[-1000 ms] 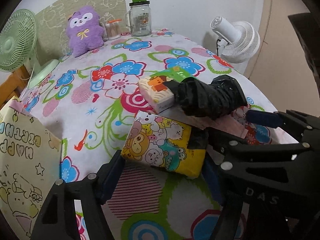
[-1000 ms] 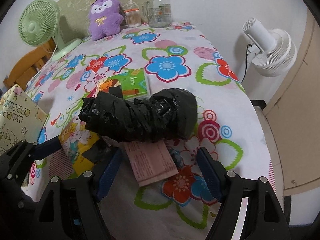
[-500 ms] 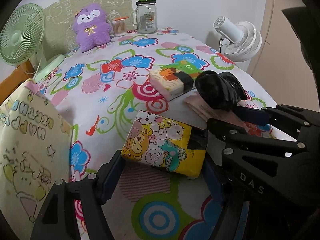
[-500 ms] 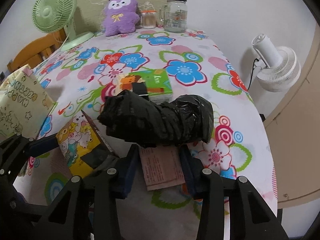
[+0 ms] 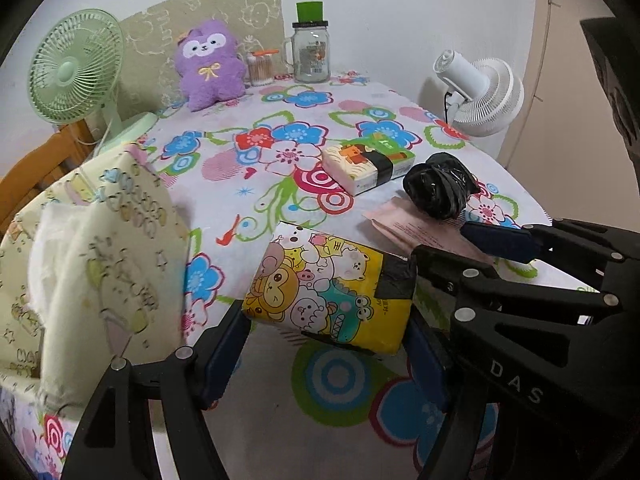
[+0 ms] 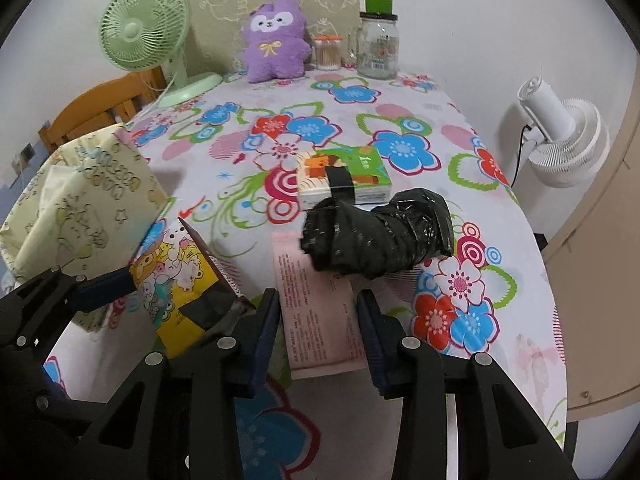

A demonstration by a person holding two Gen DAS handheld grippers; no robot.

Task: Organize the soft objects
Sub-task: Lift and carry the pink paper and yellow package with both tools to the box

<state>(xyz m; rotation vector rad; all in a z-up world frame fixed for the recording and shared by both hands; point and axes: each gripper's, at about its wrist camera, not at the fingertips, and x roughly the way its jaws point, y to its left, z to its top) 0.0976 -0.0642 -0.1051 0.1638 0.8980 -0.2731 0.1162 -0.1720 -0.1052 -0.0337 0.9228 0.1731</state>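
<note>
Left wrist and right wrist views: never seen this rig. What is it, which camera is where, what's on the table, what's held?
There is no robot here. A person holds a two-finger claw in each hand, and each claw carries a fisheye camera that looks along its fingers. The left wrist view shows the left claw gripping a yellow cartoon pack, tilted up off the flowered tablecloth. The right wrist view shows the right claw clamped on a pink packet; a black wrapped bundle sits on its far end. Also on the table are a green tissue pack and, at the back, a purple plush, a glass jar and a green fan. A pale gift bag stands at the left, and a white fan is beyond the right edge.
</note>
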